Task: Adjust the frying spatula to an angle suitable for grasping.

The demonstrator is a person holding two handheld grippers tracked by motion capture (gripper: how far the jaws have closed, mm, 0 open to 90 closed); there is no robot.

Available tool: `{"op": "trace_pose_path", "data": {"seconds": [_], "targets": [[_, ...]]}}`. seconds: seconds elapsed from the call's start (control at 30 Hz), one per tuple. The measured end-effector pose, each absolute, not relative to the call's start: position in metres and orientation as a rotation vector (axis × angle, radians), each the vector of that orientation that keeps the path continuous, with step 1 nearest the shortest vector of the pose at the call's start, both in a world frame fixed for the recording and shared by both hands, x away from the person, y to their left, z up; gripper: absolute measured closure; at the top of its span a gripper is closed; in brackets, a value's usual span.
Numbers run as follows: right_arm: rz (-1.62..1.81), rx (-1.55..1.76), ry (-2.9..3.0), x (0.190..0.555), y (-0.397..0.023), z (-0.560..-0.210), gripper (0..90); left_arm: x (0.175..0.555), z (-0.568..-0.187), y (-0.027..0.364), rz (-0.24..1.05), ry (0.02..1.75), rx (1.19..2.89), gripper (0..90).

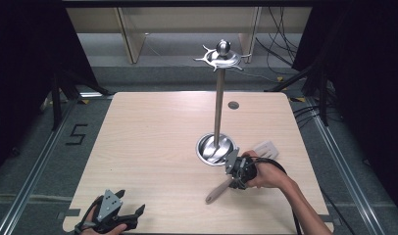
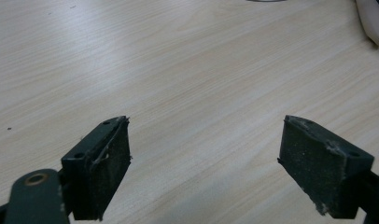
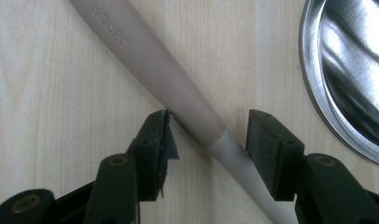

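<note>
The right tool (image 3: 208, 135) has its jaws spread on either side of a grey spatula (image 3: 178, 91) that lies flat on the desk (image 1: 153, 142). In the right gripper view the handle runs diagonally between the two pads: the left pad looks to be touching or just beside the handle, while the right pad stands a little apart from it, so the jaws bracket the spatula but do not yet pinch it. They sit at the spot where the darker grip gives way to the paler neck. In the high view the right tool (image 1: 240, 171) is just in front of the steel stand (image 1: 217, 98), whose round base dish lies close beside the jaws; the spatula's handle end points away from the stand toward the person, and its slotted head (image 1: 265, 148) lies to the right of the base dish.

The left tool (image 2: 206, 163) has its jaws wide apart over bare desk, holding nothing, well away from the stand at the near left corner.

As a judgement, the work is at its start: the approach to the spatula is made, but closing, lifting and hanging it on one of the hooks at the top of the stand (image 1: 221, 58) are all left. No utensil hangs from those hooks.
</note>
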State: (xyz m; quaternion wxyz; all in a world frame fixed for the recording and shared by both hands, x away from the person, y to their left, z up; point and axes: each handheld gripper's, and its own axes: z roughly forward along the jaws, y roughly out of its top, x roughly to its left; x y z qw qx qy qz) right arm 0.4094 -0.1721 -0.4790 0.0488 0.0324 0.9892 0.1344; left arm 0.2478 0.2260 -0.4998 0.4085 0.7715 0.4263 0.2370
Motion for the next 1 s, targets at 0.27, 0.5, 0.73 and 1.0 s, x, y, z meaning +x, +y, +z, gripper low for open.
{"op": "trace_pose_path", "data": {"seconds": [0.27,0.5,0.73,1.0], "targets": [[0.302,0.123,3.039,0.406,-0.167,-0.476,56.7,0.247,-0.5,0.227,0.604,1.075,1.943,15.5],[0.192,0.025,3.05,0.399,-0.167,-0.474,67.9,0.247,-0.5,0.225,0.601,1.072,1.925,15.5],[0.171,-0.022,3.069,0.396,-0.164,-0.475,71.1,0.247,-0.5,0.226,0.599,1.075,1.929,15.6],[0.123,-0.092,3.045,0.389,-0.162,-0.473,76.2,0.246,-0.499,0.227,0.611,1.059,1.95,15.6]]}}
